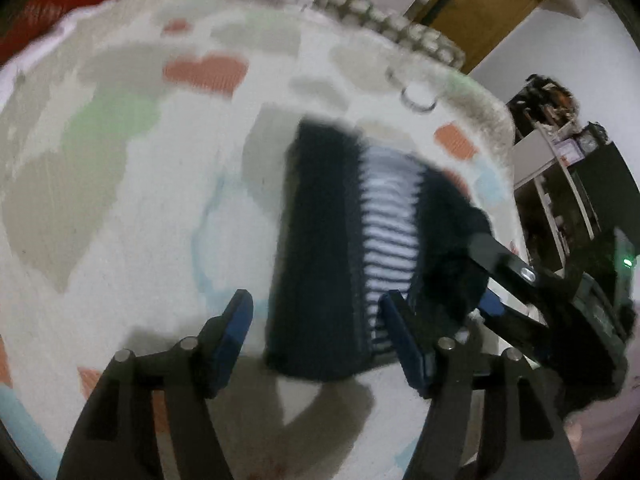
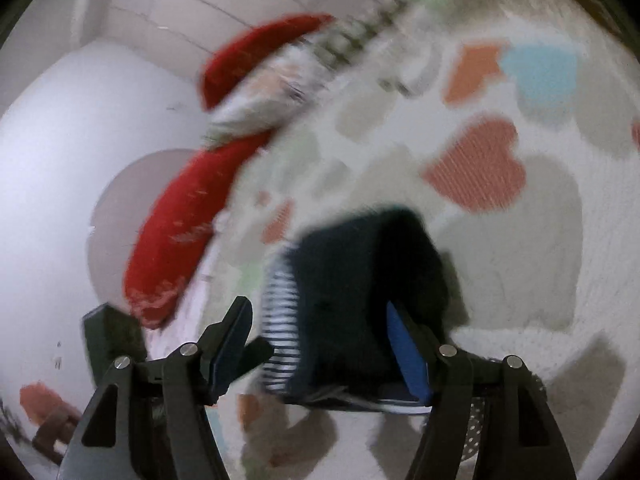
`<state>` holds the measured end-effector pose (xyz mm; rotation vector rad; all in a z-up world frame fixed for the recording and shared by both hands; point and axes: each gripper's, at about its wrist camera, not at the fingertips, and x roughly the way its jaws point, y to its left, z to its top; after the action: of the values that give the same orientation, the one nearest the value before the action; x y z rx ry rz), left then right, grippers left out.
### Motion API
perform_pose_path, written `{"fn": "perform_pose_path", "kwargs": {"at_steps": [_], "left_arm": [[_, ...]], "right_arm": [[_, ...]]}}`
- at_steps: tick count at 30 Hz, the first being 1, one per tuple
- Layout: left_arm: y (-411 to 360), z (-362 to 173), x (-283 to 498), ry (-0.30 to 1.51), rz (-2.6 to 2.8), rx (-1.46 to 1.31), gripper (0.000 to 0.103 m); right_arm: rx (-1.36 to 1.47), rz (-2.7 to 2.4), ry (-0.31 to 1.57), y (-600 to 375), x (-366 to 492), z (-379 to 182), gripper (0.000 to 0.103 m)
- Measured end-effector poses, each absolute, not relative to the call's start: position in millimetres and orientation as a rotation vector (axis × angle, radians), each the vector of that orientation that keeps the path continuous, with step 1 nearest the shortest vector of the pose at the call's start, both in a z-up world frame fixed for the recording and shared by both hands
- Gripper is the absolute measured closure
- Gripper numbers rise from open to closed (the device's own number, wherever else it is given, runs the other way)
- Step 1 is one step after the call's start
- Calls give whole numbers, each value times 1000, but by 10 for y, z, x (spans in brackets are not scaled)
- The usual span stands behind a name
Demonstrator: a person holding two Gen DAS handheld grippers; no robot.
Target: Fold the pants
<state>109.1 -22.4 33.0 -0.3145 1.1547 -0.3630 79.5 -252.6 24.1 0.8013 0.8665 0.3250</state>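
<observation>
dark pants (image 1: pixel 320 248) sit folded on a heart-print bed (image 1: pixel 120 208), red pillow (image 2: pixel 176 236) by the white wall (image 2: pixel 60 160). both grippers, left (image 1: pixel 316 332) and right (image 2: pixel 320 340), have fingers wide, holding nothing.

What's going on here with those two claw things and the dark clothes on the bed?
A person holds a two-finger gripper in each hand, folding pants. The dark pants, with a striped lining showing, lie folded into a compact bundle on a heart-patterned bedspread. The left gripper and right gripper are both open around the bundle, gripping nothing. The pictures are motion-blurred.
</observation>
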Motion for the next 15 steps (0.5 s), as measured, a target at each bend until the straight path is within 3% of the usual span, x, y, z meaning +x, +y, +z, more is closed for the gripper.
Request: {"fn": "perform_pose_path", "kwargs": {"at_steps": [4,10,12,15], "left_arm": [[-177,605,746,1045,-358,-268,36],[-137,1279,-179,677,-207,-102,17],[-96,1439,-437,573,-156,-79,6],[43,1658,-839,417,-80,-71,0]], "right_arm": [[877,300,874,-2646,714,111,32],[760,251,786,-2609,147,473,29],[731,226,783,-2547,-39,490,29],[678,198,777,-2425,-350,509,29]]}}
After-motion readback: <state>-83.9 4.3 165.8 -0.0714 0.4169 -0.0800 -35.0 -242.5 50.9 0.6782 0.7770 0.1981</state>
